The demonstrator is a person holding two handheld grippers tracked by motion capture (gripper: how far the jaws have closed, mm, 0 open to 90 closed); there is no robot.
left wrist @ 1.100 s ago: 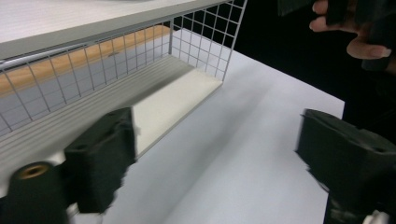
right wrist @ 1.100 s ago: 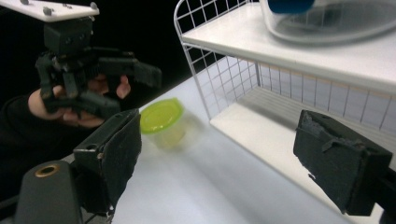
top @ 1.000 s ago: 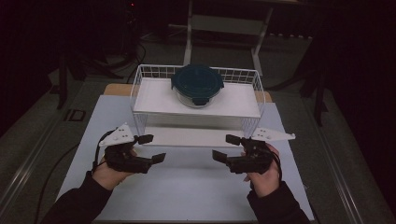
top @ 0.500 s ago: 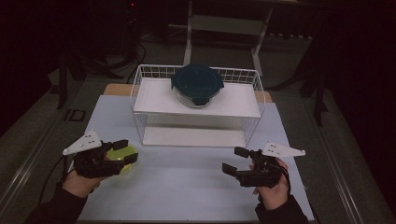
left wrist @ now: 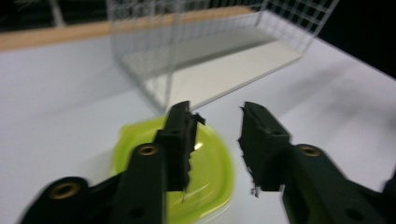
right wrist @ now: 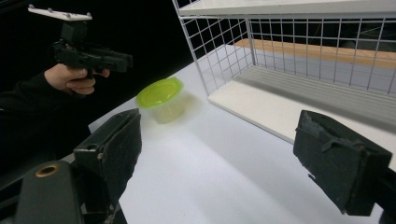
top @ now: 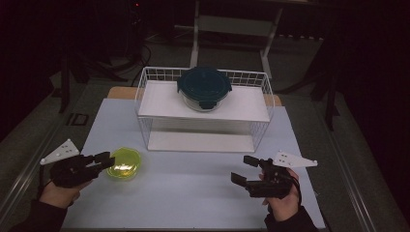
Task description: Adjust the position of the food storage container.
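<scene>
A small round container with a yellow-green lid stands on the white table at the left. My left gripper points at it from the left, its tips by the near rim. In the left gripper view the container lies under the jaws of that gripper. The jaws have just been closing, with a gap still between them and no pad pressing on it. From the right gripper view the left gripper hangs just behind the container. My right gripper is open over bare table, as its own view confirms.
A white wire rack with two shelves stands at the table's middle back. A dark teal lidded glass container sits on its top shelf. The lower shelf is bare. The rack's mesh wall stands close to the green container.
Both hands have drawn back from the rack's front toward the near edge, the left one far to the left. The green container, unseen at first, now stands by the left gripper's tips.
</scene>
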